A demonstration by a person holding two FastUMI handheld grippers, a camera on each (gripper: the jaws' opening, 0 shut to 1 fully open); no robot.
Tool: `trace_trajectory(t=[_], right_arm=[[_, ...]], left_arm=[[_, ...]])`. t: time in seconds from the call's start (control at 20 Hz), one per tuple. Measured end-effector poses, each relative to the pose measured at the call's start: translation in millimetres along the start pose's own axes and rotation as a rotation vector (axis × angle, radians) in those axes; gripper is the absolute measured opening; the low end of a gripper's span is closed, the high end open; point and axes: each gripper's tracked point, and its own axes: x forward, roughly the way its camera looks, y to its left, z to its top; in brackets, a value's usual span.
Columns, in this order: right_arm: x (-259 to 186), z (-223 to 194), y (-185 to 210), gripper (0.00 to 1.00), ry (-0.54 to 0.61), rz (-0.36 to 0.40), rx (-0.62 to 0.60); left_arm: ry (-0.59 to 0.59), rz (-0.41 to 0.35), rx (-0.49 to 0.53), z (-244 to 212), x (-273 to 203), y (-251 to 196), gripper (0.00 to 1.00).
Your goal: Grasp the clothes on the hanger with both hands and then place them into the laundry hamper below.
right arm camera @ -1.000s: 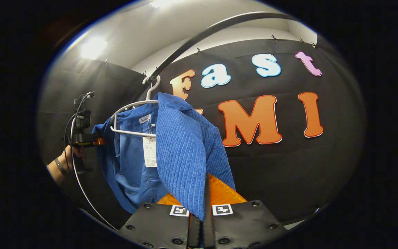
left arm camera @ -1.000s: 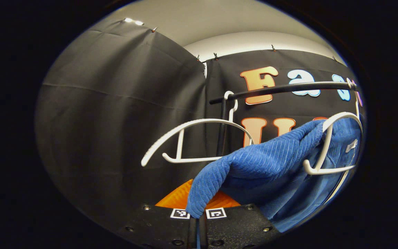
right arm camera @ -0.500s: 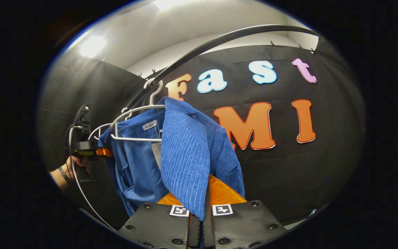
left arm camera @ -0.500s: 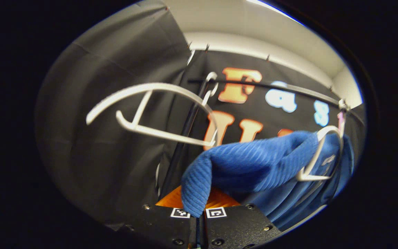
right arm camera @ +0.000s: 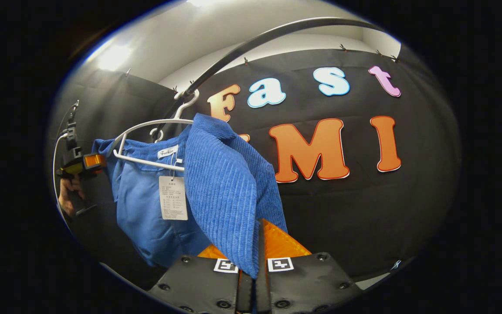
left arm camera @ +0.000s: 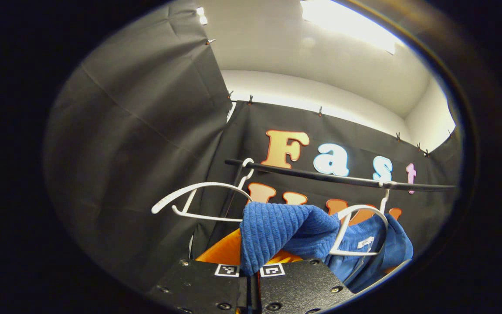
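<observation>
- Pinching blue ribbed cloth: left gripper [left arm camera: 249, 274], fingers closed together on a folded edge of the garment [left arm camera: 277, 233] at the bottom of the left gripper view.
- Right gripper [right arm camera: 254, 272] likewise clamped on a hanging panel of the garment [right arm camera: 225, 192], cloth edge running down into the seam between its fingers.
- Left gripper view: garment stretches sideways from the gripper rightward to the hanger [left arm camera: 357, 231], long axis roughly level; bulk of it bunched low at right, around and behind that hanger.
- Right gripper view: garment hangs mostly up-down, long axis slightly tilted, top at the hanger [right arm camera: 146, 144], ribbed panel draped over the hanger's right end and falling to the gripper.
- Smoother blue inner side faces the camera at left, with a neck label and a paper tag [right arm camera: 173, 197] dangling below the hanger bar.
- Garment still on the hanger, hanger hook on the rail [right arm camera: 251, 46]; hamper not seen.
- Left gripper view adds a second, bare white hanger [left arm camera: 198, 203] on the rail [left arm camera: 338, 179], left of the garment, apart from it.
- Right gripper view adds the other gripper far left, held by a hand [right arm camera: 69, 194], touching the garment's left edge; a cable loops by it.
- Rail reads near level in the left gripper view, steeply arched across the top in the right gripper view.
- Ceiling light [left arm camera: 347, 26] bright at top right in the left gripper view.
</observation>
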Motion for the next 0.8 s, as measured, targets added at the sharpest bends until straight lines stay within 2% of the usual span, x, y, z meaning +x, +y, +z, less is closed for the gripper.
trace_trajectory(t=[0.1,0.2,0.35,0.45,0.6,0.65,0.8], right_arm=[[13.0,7.1,-6.9,0.15,-0.033,-0.012,0.015],[27.7,15.4,-9.0,0.14,-0.061,-0.027,0.03],[37.9,19.0,-27.9,0.15,-0.09,-0.153,0.01],[36.0,37.9,-26.3,0.16,-0.128,-0.204,-0.013],[38.2,73.7,-25.0,0.14,-0.174,-0.221,-0.02],[38.5,89.8,-34.7,0.15,-0.2,-0.247,-0.02],[37.3,122.5,-73.2,0.15,-0.259,-0.348,-0.021]], left_arm=[[-0.007,0.039,0.021,10.5,-7.6,12.2,0.03],[-0.01,0.044,0.035,10.5,-9.0,21.2,0.05],[0.033,-0.034,0.04,-9.5,-2.5,20.2,0.05],[0.044,-0.09,0.067,-14.1,2.6,16.4,0.05],[0.071,-0.125,-0.047,-10.0,8.3,15.5,0.05],[0.072,-0.131,-0.093,-3.7,10.3,18.3,0.05],[0.053,-0.083,-0.126,11.6,21.8,39.2,0.05]])
